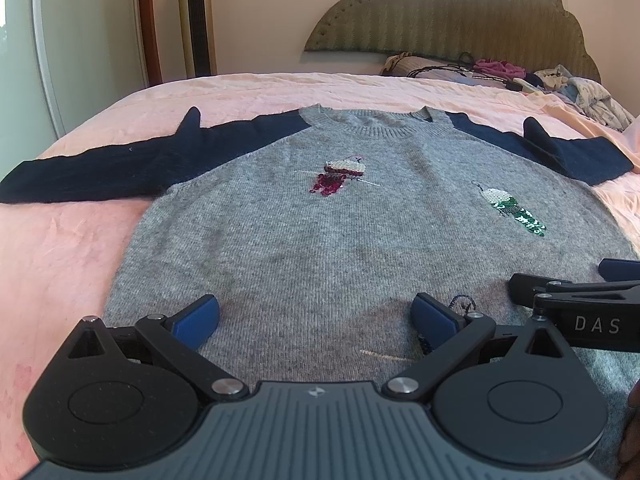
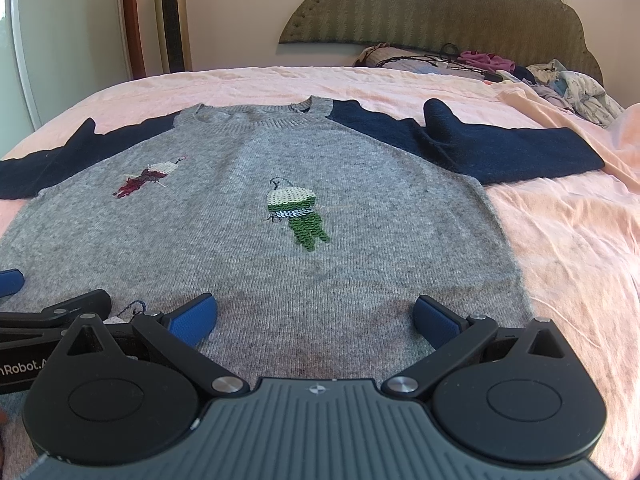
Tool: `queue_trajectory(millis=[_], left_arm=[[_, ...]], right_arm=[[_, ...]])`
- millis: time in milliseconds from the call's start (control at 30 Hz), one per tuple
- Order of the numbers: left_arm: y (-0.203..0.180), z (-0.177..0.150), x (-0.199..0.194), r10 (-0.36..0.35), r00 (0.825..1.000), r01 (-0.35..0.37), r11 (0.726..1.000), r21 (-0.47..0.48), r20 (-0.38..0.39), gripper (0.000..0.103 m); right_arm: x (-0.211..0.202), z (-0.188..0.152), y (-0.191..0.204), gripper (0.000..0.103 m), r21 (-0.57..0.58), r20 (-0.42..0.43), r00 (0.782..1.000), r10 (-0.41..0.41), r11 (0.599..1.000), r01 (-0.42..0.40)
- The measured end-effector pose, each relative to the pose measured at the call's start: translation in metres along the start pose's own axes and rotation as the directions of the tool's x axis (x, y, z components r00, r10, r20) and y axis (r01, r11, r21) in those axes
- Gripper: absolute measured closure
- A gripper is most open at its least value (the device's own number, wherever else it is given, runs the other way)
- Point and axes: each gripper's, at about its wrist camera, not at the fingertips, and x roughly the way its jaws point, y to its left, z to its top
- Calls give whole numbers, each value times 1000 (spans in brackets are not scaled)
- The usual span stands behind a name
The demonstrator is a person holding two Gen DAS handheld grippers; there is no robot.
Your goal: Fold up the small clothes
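Note:
A small grey sweater (image 1: 320, 232) (image 2: 248, 264) with navy sleeves lies flat, front up, on a pink bed, its neck toward the headboard and both sleeves spread sideways. A red sequin motif (image 1: 340, 178) (image 2: 146, 178) and a green one (image 1: 514, 208) (image 2: 298, 216) decorate the chest. My left gripper (image 1: 316, 316) hovers open over the hem area, nothing between its blue pads. My right gripper (image 2: 316, 316) is open too, just right of the left one, over the sweater's lower right part. Each gripper's side shows in the other's view.
The pink bedsheet (image 1: 60, 248) (image 2: 568, 240) surrounds the sweater. A pile of other clothes and a black cord (image 1: 520, 76) (image 2: 540, 68) lies by the padded headboard (image 1: 452, 12). A tower fan (image 1: 196, 20) and a white door stand beyond the bed's far left.

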Motion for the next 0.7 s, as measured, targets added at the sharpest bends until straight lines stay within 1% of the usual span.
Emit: queue_trajectory(millis=[100, 133, 167, 200, 267, 300, 333, 367, 400, 467, 500, 533, 567, 600, 633, 667, 700], left_arm=[[-1, 0, 0, 2, 1000, -2, 1000, 2, 0, 0], [0, 0, 0, 1, 1000, -1, 1000, 1, 0, 0], [0, 0, 0, 0, 1000, 0, 1000, 0, 0, 0], [0, 0, 0, -1, 1000, 1, 1000, -1, 0, 0], [0, 1, -1, -1, 1000, 1, 1000, -3, 0, 0], [0, 1, -1, -1, 1000, 1, 1000, -3, 0, 0], [0, 1, 0, -2, 1000, 2, 1000, -4, 0, 0], [0, 1, 0, -1, 1000, 1, 1000, -3, 0, 0], [0, 1, 0, -2, 1000, 2, 1000, -4, 0, 0], [0, 0, 0, -2, 1000, 2, 1000, -3, 0, 0], [1, 1, 0, -3, 1000, 3, 1000, -4, 0, 0], [0, 0, 0, -3, 1000, 3, 1000, -4, 0, 0], [1, 0, 0, -4, 1000, 4, 1000, -4, 0, 0], [1, 1, 0, -5, 1000, 5, 1000, -5, 0, 0], [1, 0, 0, -4, 1000, 4, 1000, -4, 0, 0], [1, 1, 0, -5, 1000, 5, 1000, -4, 0, 0], [1, 0, 0, -5, 1000, 5, 1000, -4, 0, 0]], right_arm=[[-1, -2, 0, 0, 1, 20, 1000, -3, 1000, 3], [-3, -1, -3, 0, -18, 29, 999, 16, 1000, -16], [-6, 1, -6, 0, -36, 52, 998, 41, 999, -39], [-12, 5, -11, 0, -51, 104, 993, 58, 997, -53], [-30, 15, -30, 0, -56, 262, 964, 48, 998, -35], [-36, 23, -44, 0, -47, 322, 946, 44, 998, -31], [-40, 32, -61, 0, -29, 361, 931, 50, 999, -43], [-41, 43, -82, 0, 2, 369, 928, 54, 998, -59], [-37, 57, -108, 0, 45, 351, 935, 56, 996, -76], [-22, 82, -164, 0, 165, 283, 957, 56, 981, -106], [-12, 92, -194, 0, 240, 258, 965, 43, 965, -107], [-1, 97, -232, 0, 342, 257, 966, 7, 935, -98], [7, 100, -261, 0, 424, 270, 962, -29, 901, -92], [21, 102, -294, 0, 512, 274, 960, -55, 853, -98], [34, 103, -323, 0, 591, 271, 961, -55, 797, -121], [47, 101, -349, 0, 666, 264, 964, -41, 730, -151], [59, 99, -370, 4, 728, 263, 964, -29, 662, -178]])
